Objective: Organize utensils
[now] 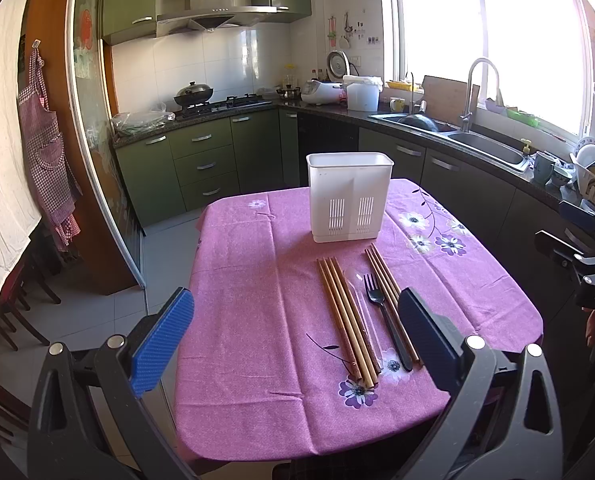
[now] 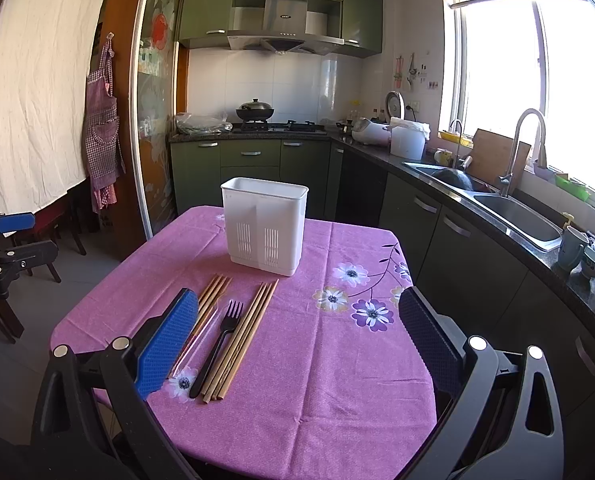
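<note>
A white utensil holder stands upright at the far middle of the pink tablecloth; it also shows in the right wrist view. In front of it lie a bundle of wooden chopsticks, a clear plastic spoon, a black fork and a second chopstick bundle. The right wrist view shows the fork between the two bundles. My left gripper is open and empty above the near table. My right gripper is open and empty, right of the utensils.
Dark green cabinets and a counter with a sink, stove and dishes run behind and to the right of the table. A glass door frame and chairs stand on the left. The floral tablecloth covers the table.
</note>
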A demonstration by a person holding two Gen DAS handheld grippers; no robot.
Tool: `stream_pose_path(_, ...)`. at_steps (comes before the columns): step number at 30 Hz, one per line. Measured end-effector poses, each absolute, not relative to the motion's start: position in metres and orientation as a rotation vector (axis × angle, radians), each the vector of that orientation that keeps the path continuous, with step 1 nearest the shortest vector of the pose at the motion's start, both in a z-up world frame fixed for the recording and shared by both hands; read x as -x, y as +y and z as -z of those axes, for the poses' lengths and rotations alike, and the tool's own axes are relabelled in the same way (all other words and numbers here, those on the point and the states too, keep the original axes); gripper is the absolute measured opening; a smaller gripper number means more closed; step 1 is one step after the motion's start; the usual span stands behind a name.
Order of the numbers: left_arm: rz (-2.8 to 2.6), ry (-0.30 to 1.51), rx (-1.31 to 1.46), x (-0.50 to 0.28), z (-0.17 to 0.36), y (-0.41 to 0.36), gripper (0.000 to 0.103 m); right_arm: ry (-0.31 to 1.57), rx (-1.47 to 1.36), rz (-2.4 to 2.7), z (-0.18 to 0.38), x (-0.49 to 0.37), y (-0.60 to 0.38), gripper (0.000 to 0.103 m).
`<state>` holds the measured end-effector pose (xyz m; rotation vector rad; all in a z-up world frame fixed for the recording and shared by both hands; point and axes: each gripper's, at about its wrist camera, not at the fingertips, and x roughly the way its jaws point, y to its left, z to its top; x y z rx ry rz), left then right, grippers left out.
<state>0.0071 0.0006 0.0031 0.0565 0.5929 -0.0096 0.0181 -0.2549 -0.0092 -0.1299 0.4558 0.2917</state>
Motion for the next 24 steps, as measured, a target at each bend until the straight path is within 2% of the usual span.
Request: stream_pose_path(24, -0.004, 0.611, -0.059, -0.015, 0.001, 0.002, 0.097, 0.486, 0.129, -0.291, 0.007, -0.028, -0.257, 0.099)
